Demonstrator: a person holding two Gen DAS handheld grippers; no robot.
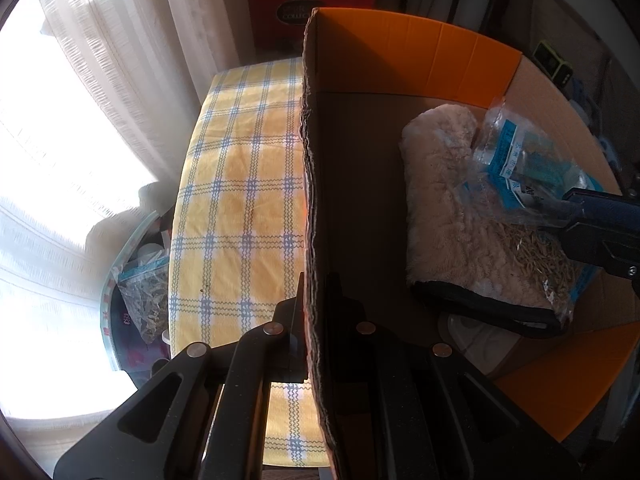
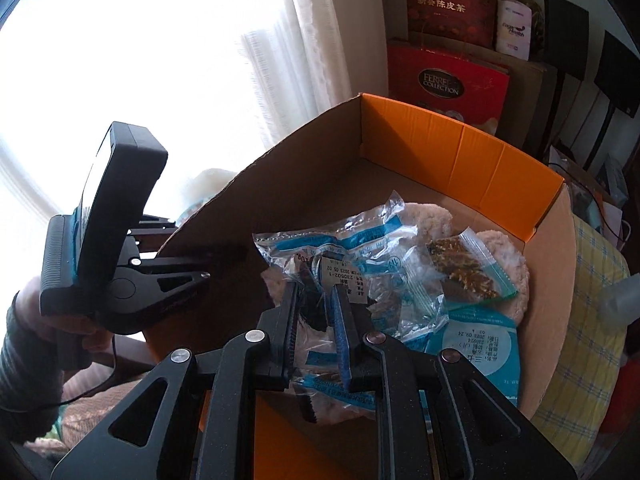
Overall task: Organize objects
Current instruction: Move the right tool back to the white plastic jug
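An open cardboard box with orange flaps [image 1: 400, 48] [image 2: 460, 148] stands on a yellow checked tablecloth [image 1: 240, 200]. My left gripper [image 1: 314, 300] is shut on the box's left wall [image 1: 310, 200]; it also shows from outside in the right wrist view [image 2: 188, 272]. Inside lie a fluffy beige pad [image 1: 444, 216] and clear blue-printed packets [image 2: 360, 240]. My right gripper [image 2: 318, 300] is inside the box, jaws narrowly apart around a clear packet [image 2: 316, 268]; its dark fingers [image 1: 600, 216] show at the right of the left wrist view, on a packet [image 1: 520, 160].
Red gift boxes [image 2: 444, 76] stand behind the box by a white curtain [image 2: 312, 40]. A bag of dried herbs [image 1: 144, 300] lies below the table's left edge. A small zip bag of seeds [image 2: 464, 268] lies in the box.
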